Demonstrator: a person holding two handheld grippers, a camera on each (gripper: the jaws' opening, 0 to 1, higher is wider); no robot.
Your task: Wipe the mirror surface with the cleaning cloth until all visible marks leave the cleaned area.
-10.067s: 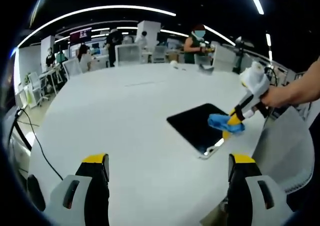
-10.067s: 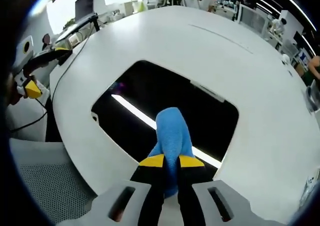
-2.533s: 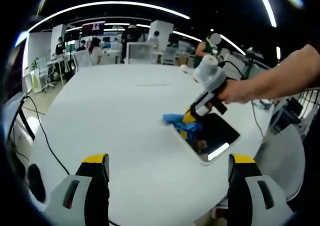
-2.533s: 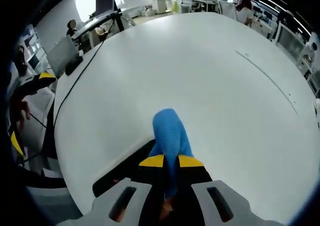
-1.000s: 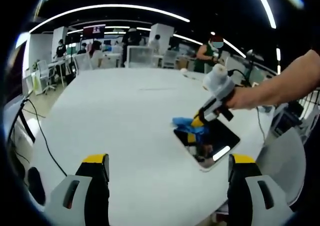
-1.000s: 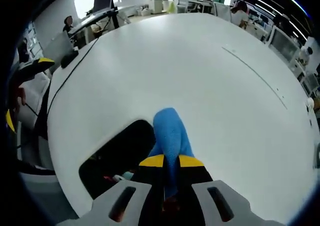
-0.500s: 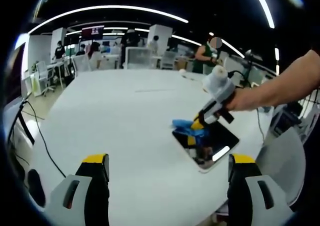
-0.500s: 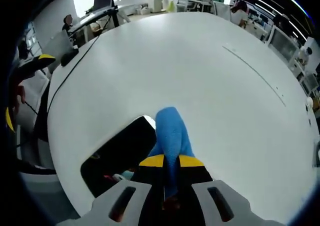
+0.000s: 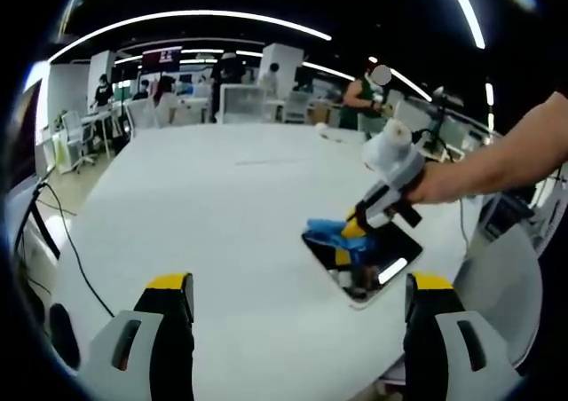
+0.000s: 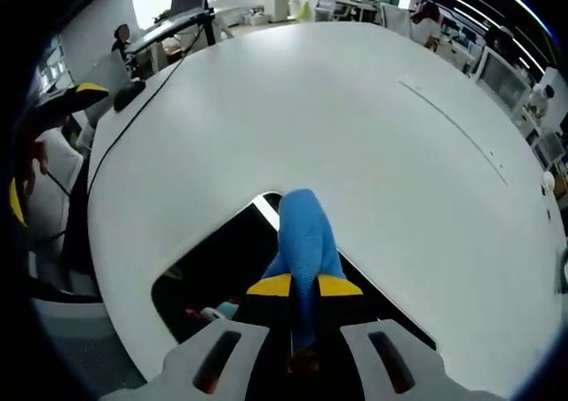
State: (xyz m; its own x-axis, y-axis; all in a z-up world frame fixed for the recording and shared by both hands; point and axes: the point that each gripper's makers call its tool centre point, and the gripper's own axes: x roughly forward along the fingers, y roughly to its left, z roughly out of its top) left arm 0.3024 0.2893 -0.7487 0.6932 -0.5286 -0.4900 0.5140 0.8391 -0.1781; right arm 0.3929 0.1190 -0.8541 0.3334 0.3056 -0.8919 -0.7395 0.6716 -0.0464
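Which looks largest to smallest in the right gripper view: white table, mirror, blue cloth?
1. white table
2. mirror
3. blue cloth, held close to the camera in the right gripper, so it looks bigger than it really is.

A: Anything reading on the wall screen (image 9: 161, 58) at the back?
B: Nothing legible, it's just glowing red and blurring. Not seeing any labels or numbers anywhere.
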